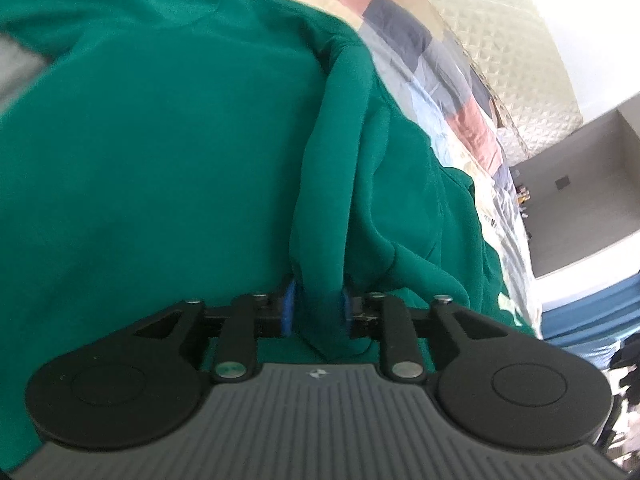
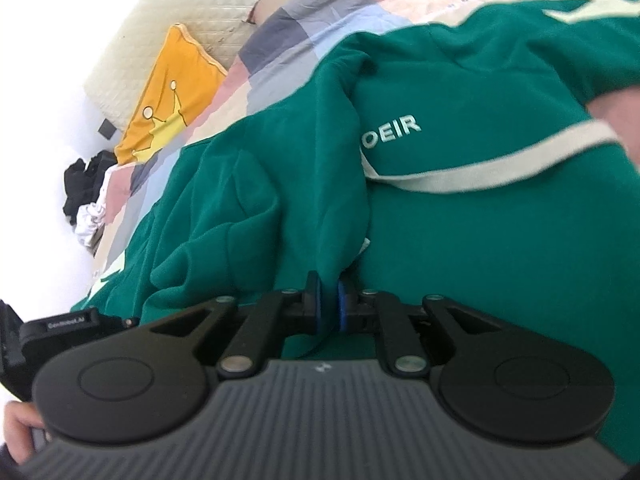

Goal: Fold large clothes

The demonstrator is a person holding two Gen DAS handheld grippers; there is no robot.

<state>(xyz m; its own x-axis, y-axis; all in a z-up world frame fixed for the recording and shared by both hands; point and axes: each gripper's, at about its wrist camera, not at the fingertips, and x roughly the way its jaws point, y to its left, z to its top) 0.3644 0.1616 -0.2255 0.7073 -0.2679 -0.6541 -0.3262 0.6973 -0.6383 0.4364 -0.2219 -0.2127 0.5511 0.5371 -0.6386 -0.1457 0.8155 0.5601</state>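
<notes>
A large green sweatshirt (image 1: 160, 140) lies rumpled over the bed and fills both views. In the right wrist view it shows pale lettering (image 2: 396, 130) and a cream drawstring (image 2: 480, 176). My left gripper (image 1: 317, 308) stands open low on the cloth. A thick raised fold (image 1: 332, 184) runs up from between its blue pads (image 1: 289, 304), sitting loosely in the gap. My right gripper (image 2: 328, 304) is shut on a pinched ridge of the sweatshirt (image 2: 280, 200), its pads close together with fabric squeezed between them.
A patchwork bedcover (image 1: 440, 80) lies under the sweatshirt, with a quilted cream headboard (image 1: 500, 32) behind. In the right wrist view a yellow cushion (image 2: 172, 92) and a dark pile of clothes (image 2: 84, 180) sit at the far left. A hand (image 2: 20, 420) shows at the bottom left.
</notes>
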